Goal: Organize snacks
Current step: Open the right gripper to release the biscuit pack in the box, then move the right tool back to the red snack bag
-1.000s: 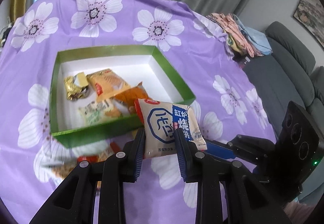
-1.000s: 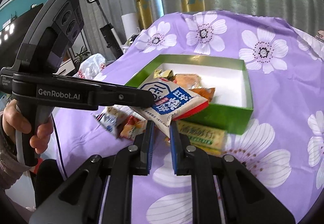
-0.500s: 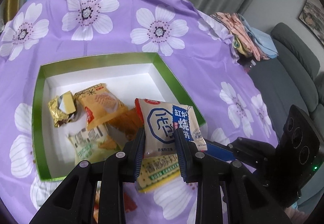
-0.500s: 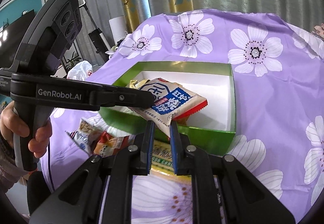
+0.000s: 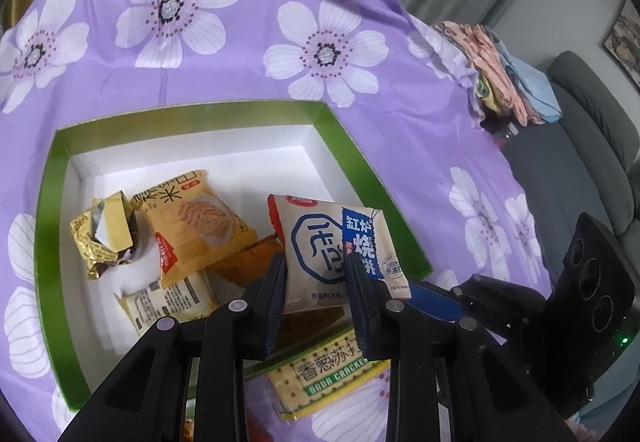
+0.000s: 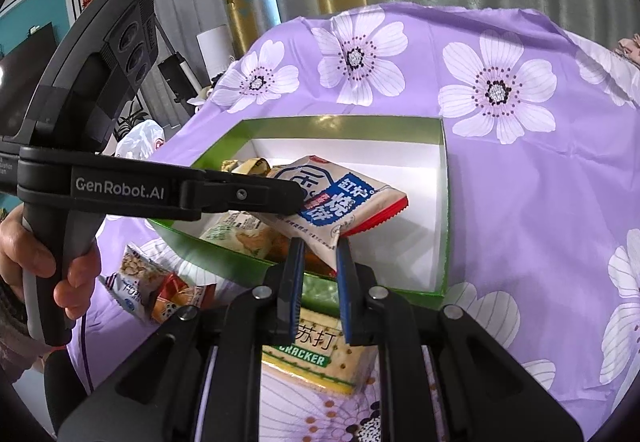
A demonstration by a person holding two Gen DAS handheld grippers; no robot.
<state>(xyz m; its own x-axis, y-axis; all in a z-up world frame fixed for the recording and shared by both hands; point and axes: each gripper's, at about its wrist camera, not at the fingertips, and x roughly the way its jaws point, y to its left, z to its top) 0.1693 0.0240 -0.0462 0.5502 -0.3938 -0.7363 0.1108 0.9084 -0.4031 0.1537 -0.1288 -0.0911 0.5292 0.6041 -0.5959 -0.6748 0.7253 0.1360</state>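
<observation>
Black plastic fingers of the left gripper [image 5: 316,274] pinch the lower end of a beige-and-blue biscuit packet [image 5: 334,246], which hangs over the near right part of the green box [image 5: 52,178]. From the other side, the left gripper [image 6: 280,198] reaches in level from the left, its arm printed "GenRobot.AI", held by a hand [image 6: 36,262] at the frame's edge. The right gripper [image 6: 318,258] is closed almost fully, and one corner of the same packet [image 6: 340,202] is nipped between its blue pads.

The packet carries large blue Chinese characters and a red serrated end seam. Inside the white-lined box lie a crumpled gold wrapper [image 5: 102,238], an orange biscuit packet [image 5: 196,222] and a pale packet [image 5: 168,302] below it. Just outside the near wall lies a cracker pack [image 5: 332,374] reading "SODA CRACKER" on a green band. Two more small snack bags [image 6: 160,290] sit on the purple flowered cloth [image 6: 520,182] left of the box.

The far and right parts of the box floor are bare white, and the cloth to the right of the box is open.
</observation>
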